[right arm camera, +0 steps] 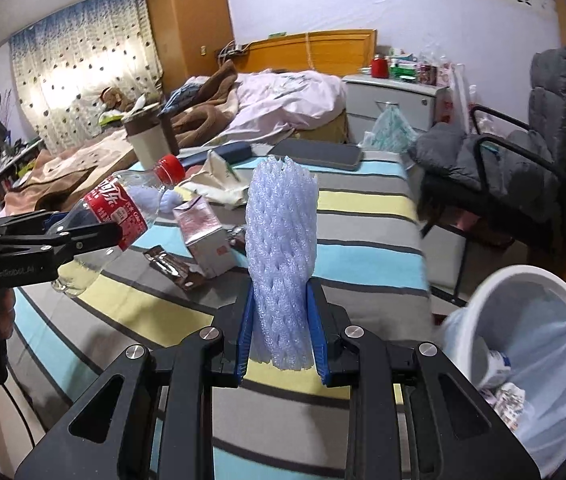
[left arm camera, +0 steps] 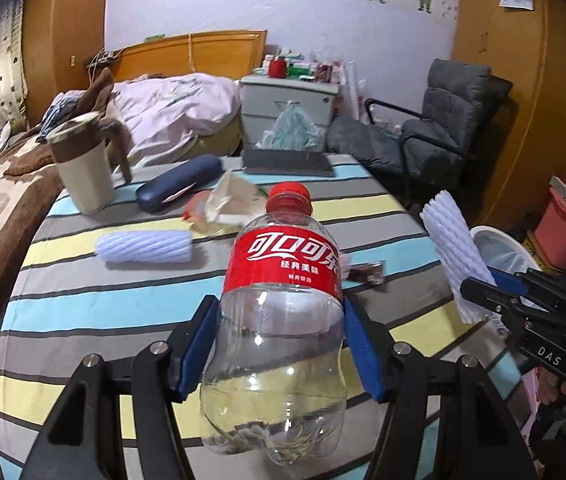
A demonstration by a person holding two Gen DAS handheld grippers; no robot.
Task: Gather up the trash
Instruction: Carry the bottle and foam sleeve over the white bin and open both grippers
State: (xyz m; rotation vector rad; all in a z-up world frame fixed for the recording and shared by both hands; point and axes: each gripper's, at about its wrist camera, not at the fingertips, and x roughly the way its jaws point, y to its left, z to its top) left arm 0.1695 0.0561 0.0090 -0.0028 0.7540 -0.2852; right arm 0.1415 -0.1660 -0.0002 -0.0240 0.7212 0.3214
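My left gripper (left arm camera: 281, 320) is shut on an empty clear cola bottle (left arm camera: 283, 280) with a red label and cap, held up above the striped table (left arm camera: 83, 300). In the right wrist view the same bottle (right arm camera: 119, 216) hangs at the left in the left gripper (right arm camera: 95, 236). My right gripper (right arm camera: 281, 312) is shut on a white foam fruit net (right arm camera: 283, 248), standing upright between the blue pads. That net (left arm camera: 455, 256) also shows at the right of the left wrist view, in the right gripper (left arm camera: 483, 292). A white lined trash bin (right arm camera: 523, 340) stands low right, beside the table.
On the table lie a second foam net (left arm camera: 145, 246), crumpled paper (left arm camera: 231, 204), a small carton (right arm camera: 203, 240), a brown wrapper (right arm camera: 171, 268), a cup (left arm camera: 83, 168), a dark case (left arm camera: 179, 182) and a tablet (left arm camera: 287, 162). A grey chair (left arm camera: 435, 132) stands right; a bed lies left.
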